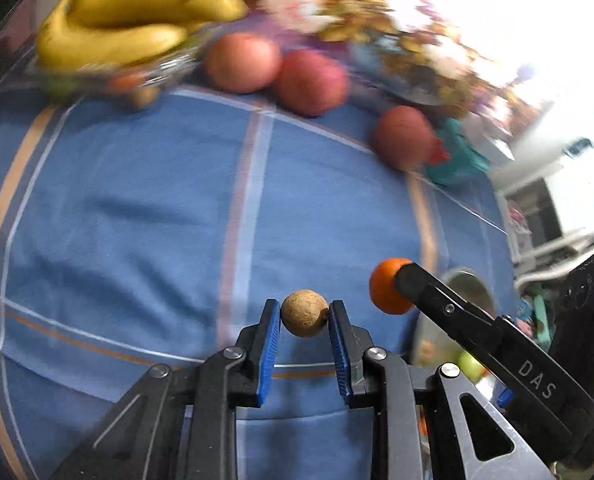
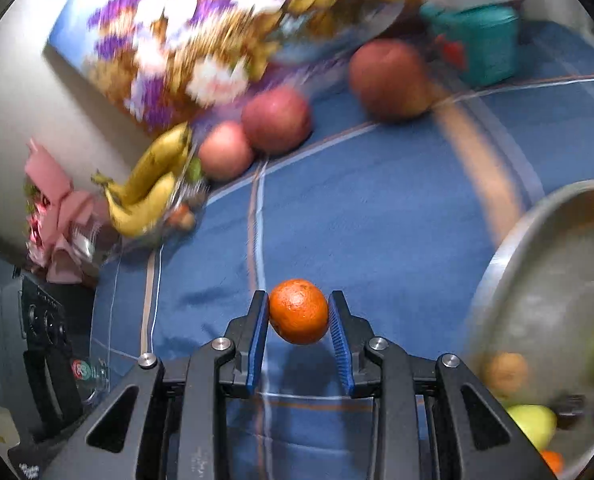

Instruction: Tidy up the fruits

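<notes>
My left gripper (image 1: 304, 314) is shut on a small round tan fruit (image 1: 304, 313), held above the blue cloth (image 1: 137, 208). My right gripper (image 2: 299, 312) is shut on a small orange (image 2: 299, 311), also lifted off the cloth; the same orange (image 1: 385, 286) and one black finger show at the right of the left wrist view. Three red apples (image 1: 243, 62) (image 1: 311, 82) (image 1: 403, 136) lie along the far edge of the cloth. Bananas (image 1: 129, 28) rest on a clear glass dish (image 1: 161, 68) at the far left.
A metal bowl (image 2: 537, 256) at the right holds a green fruit (image 2: 535, 424), a tan one and an orange one. A teal tub (image 2: 481, 44) and a flowered fabric (image 2: 201, 32) lie behind the apples. Pink paper (image 2: 57, 216) sits left of the dish.
</notes>
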{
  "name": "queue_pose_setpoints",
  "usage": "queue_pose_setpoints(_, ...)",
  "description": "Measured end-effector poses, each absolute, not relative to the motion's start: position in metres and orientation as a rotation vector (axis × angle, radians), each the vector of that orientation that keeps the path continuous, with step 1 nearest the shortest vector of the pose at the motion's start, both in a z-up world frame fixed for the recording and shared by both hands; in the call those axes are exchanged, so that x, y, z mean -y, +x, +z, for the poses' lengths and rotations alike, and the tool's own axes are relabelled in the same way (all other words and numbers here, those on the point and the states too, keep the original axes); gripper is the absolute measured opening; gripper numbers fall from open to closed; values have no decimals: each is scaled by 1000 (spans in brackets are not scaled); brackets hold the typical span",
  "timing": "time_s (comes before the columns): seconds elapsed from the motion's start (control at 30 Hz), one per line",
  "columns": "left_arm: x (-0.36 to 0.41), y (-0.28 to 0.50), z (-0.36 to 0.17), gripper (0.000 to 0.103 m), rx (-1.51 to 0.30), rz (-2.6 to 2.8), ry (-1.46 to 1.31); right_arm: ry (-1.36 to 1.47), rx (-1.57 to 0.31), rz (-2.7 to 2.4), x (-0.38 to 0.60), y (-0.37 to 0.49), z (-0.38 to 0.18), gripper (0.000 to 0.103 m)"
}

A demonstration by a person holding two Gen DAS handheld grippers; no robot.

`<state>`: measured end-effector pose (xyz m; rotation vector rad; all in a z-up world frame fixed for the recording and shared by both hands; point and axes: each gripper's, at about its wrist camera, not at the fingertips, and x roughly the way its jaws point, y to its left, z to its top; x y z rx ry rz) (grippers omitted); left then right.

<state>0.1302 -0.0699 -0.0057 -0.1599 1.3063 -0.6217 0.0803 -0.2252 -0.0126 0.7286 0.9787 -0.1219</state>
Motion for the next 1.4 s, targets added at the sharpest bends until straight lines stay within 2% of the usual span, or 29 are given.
queue_pose_setpoints(0.3,162,67,-1,27,-1237,-848,40,657,-984,-446,296,-1,4,32)
queue_pose_setpoints(0.57,178,61,-16,29,-1275,-868,64,693,-1049,-491,322,-29,-17,34)
queue_pose_setpoints(0.67,174,58,-12,41,-1258,-867,61,687,-1048,-478,320,-25,-17,34)
queue_pose_setpoints(0.7,174,56,-10,51,-1255,-867,57,680,-1050,-471,319,-25,-16,34)
queue_pose_setpoints(0.73,171,55,-7,55,-1251,-868,54,666,-1053,-466,317,-25,-16,34)
queue_pose_setpoints(0.9,158,48,1,55,-1238,-832,48,646,-1044,-459,307,-28,-9,34)
queue_pose_setpoints(0.97,146,44,4,62,-1228,-786,53,631,-1039,-454,301,-32,-4,34)
queue_pose_setpoints(1.03,133,41,6,79,-1208,-710,86,614,-1041,-449,292,-35,0,34)
queue_pose_setpoints(1.1,118,39,6,85,-1200,-613,123,590,-1048,-438,280,-38,3,34)
queue_pose_setpoints(1.17,107,38,4,92,-1204,-547,126,563,-1053,-432,268,-42,5,45)
queue_pose_setpoints(1.2,99,37,2,101,-1206,-517,125,553,-1054,-432,264,-45,6,61)
queue_pose_setpoints(1.23,91,34,1,103,-1206,-486,128,541,-1053,-431,258,-48,7,69)
queue_pose_setpoints(1.33,75,24,-1,103,-1210,-429,164,498,-1045,-413,243,-60,12,72)
queue_pose_setpoints(1.4,62,17,0,103,-1213,-410,160,478,-1045,-405,235,-65,13,82)
